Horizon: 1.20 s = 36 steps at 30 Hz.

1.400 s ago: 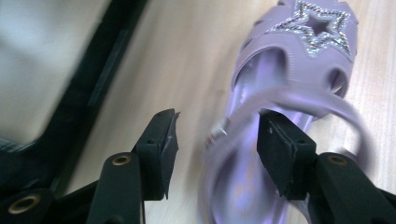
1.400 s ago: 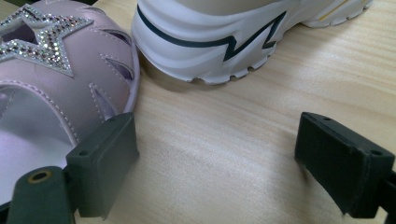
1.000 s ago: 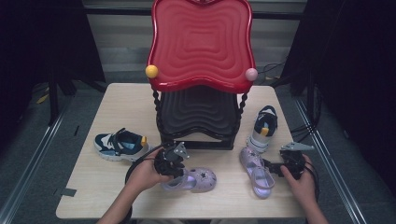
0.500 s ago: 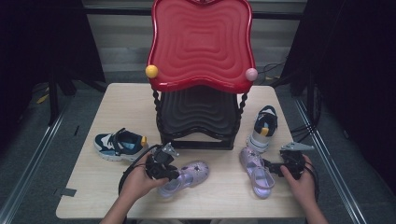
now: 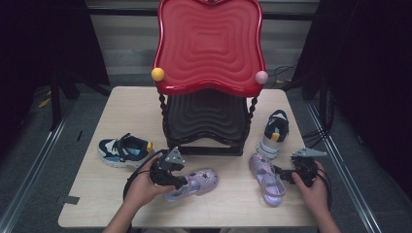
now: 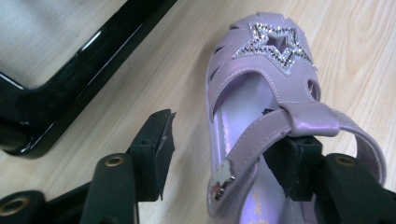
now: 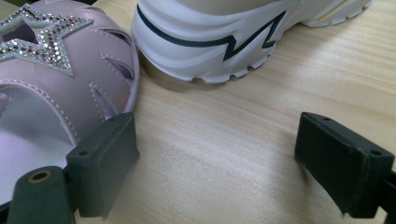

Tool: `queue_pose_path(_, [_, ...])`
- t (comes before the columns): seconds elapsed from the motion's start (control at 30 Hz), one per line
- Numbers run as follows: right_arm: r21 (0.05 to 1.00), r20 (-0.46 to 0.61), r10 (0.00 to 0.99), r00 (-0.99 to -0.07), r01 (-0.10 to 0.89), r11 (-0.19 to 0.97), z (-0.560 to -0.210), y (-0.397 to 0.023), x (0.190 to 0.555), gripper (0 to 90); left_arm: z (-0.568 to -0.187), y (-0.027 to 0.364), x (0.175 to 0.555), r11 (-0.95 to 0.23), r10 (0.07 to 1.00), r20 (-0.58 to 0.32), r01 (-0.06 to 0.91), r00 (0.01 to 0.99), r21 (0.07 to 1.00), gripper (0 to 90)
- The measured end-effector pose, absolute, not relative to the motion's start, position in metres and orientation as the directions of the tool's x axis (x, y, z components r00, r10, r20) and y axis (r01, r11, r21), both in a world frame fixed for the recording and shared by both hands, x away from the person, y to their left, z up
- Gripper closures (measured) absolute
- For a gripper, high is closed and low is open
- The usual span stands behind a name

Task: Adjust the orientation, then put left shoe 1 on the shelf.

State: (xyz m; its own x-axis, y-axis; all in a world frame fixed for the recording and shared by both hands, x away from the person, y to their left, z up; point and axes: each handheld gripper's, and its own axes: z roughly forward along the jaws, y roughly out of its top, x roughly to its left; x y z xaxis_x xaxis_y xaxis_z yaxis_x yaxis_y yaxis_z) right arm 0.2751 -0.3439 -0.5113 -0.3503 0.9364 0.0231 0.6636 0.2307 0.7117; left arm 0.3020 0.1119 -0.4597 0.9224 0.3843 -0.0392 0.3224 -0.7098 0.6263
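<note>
Two lilac star sandals lie near the table's front. In the left gripper view, the left sandal (image 5: 199,180) (image 6: 271,51) has one jaw of my left gripper (image 5: 179,182) (image 6: 226,137) inside it under the strap. The other jaw stands outside, clear of the sandal's side wall. These jaws have just been opening, and the pads do not press on the sandal. My right gripper (image 5: 283,174) (image 7: 219,154) stands open over bare wood. Its left jaw is beside the right sandal (image 5: 265,172) (image 7: 42,70).
A red and black shoe rack (image 5: 209,43) stands at the table's middle, its black base (image 6: 70,88) close to the left gripper. A white and navy sneaker (image 5: 274,128) (image 7: 210,42) stands just beyond the right sandal. A blue sneaker (image 5: 124,148) lies at left.
My left hand has drawn slightly left and the left sandal has swung with it, toe now pointing up and right. The right hand and its sandal have kept still.
</note>
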Motion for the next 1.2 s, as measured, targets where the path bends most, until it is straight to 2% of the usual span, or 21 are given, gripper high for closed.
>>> queue_pose_path(0.43, [0.714,0.020,0.935,-0.353,0.660,0.234,-0.511,-0.344,0.275,12.3,-0.462,0.121,0.297,-0.658,0.369,-0.058,0.305,0.928,0.689,46.6])
queue_pose_path(0.6, [0.714,0.018,0.935,-0.354,0.659,0.236,-0.512,-0.344,0.275,12.3,-0.462,0.127,0.292,-0.613,0.390,-0.102,0.341,0.915,0.713,50.8])
queue_pose_path(0.93, [0.714,0.018,0.935,-0.354,0.659,0.236,-0.512,-0.344,0.275,12.3,-0.459,0.137,0.296,-0.607,0.427,-0.144,0.401,0.892,0.686,58.3])
queue_pose_path(1.2, [0.716,0.016,0.935,-0.355,0.657,0.237,-0.512,-0.344,0.275,12.4,-0.455,0.139,0.297,-0.598,0.428,-0.150,0.403,0.891,0.693,62.6])
